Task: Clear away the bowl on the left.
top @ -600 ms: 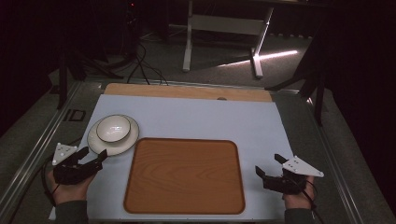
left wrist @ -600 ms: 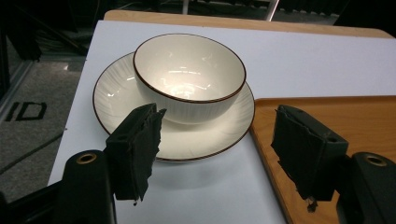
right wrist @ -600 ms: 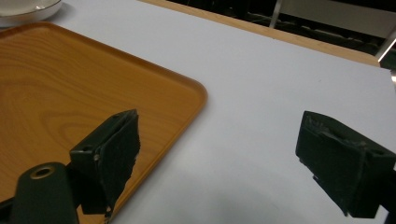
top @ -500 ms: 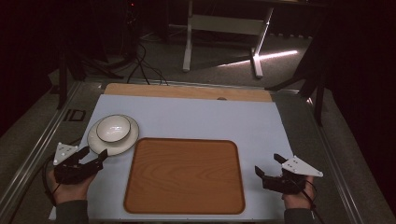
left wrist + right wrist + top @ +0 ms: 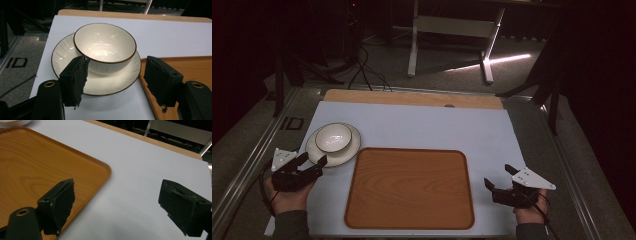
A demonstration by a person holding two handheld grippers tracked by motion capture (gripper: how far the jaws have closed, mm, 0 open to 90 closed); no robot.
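Bare tray (image 5: 409,187) between plate (image 5: 333,146) and right claw (image 5: 502,182)

Both grippers (image 5: 310,162) (image 5: 498,176) apparently open, low.

Dark room, white table frame (image 5: 451,30), lit floor streak (image 5: 492,62).
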